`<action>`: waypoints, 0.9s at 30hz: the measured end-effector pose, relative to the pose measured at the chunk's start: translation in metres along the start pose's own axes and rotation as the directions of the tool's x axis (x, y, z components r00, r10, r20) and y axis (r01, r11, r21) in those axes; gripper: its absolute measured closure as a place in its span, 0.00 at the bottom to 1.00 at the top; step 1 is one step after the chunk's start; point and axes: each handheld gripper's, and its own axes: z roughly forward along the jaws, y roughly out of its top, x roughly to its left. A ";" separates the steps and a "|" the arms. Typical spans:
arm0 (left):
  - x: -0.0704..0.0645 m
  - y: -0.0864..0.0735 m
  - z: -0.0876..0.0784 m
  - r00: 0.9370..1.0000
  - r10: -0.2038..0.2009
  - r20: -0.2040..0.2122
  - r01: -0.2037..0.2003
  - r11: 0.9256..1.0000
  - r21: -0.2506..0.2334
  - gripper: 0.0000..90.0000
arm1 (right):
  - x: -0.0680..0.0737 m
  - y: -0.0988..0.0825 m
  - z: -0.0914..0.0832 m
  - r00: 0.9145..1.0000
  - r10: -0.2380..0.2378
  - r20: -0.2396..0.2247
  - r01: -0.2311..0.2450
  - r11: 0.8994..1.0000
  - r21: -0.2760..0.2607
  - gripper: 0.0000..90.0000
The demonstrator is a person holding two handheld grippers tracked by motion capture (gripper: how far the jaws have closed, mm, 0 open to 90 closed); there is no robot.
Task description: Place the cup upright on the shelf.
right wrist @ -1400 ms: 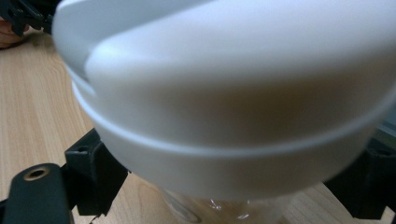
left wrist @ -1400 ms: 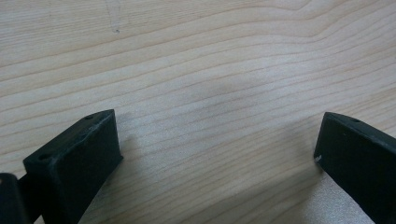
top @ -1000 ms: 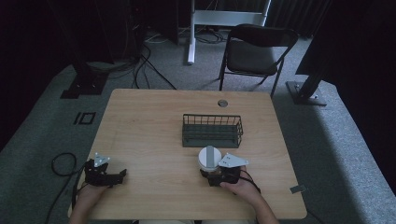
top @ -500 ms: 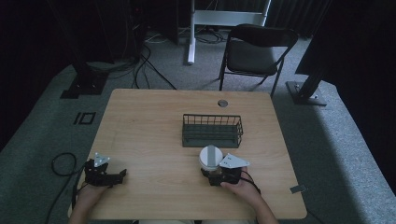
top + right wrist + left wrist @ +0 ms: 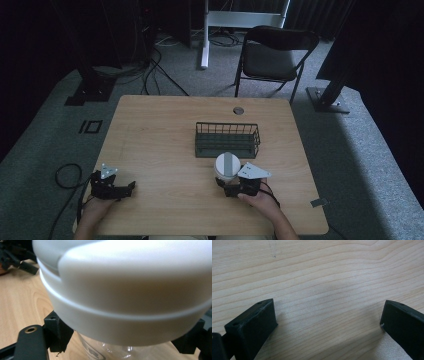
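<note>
A clear jar with a wide white lid (image 5: 227, 164) stands upright on the wooden table (image 5: 160, 130), just in front of a dark wire basket (image 5: 227, 140). My right gripper (image 5: 227, 183) is shut on the jar's clear body below the lid. In the right gripper view the white lid (image 5: 130, 290) looms large, and a black jaw presses on each side of the clear body (image 5: 110, 351). My left gripper (image 5: 127, 187) rests near the table's front left corner. In the left gripper view the left gripper (image 5: 328, 315) is open, with bare wood between its wide-apart jaws.
The wire basket holds nothing that I can see. A round cable hole (image 5: 238, 110) lies in the table's far edge. A folding chair (image 5: 272, 55) stands beyond the table. A cable loop (image 5: 67, 175) lies on the floor at the left.
</note>
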 end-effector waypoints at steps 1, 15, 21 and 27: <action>0.000 0.000 0.000 1.000 0.000 0.000 0.000 1.000 0.000 0.01 | 0.000 0.002 -0.001 1.000 -0.001 -0.014 0.001 1.000 0.002 0.21; 0.000 0.000 0.000 1.000 0.000 0.000 0.000 1.000 0.000 0.01 | -0.004 0.027 -0.010 1.000 0.001 0.011 -0.001 0.999 -0.038 0.21; 0.000 0.000 0.000 1.000 0.000 0.000 0.000 1.000 0.000 0.01 | -0.009 0.047 -0.013 0.999 0.004 0.041 -0.001 0.997 -0.074 0.21; 0.000 0.000 0.000 1.000 0.000 0.000 0.000 1.000 0.000 0.01 | -0.016 0.067 -0.011 0.996 0.009 0.090 -0.002 0.997 -0.083 0.21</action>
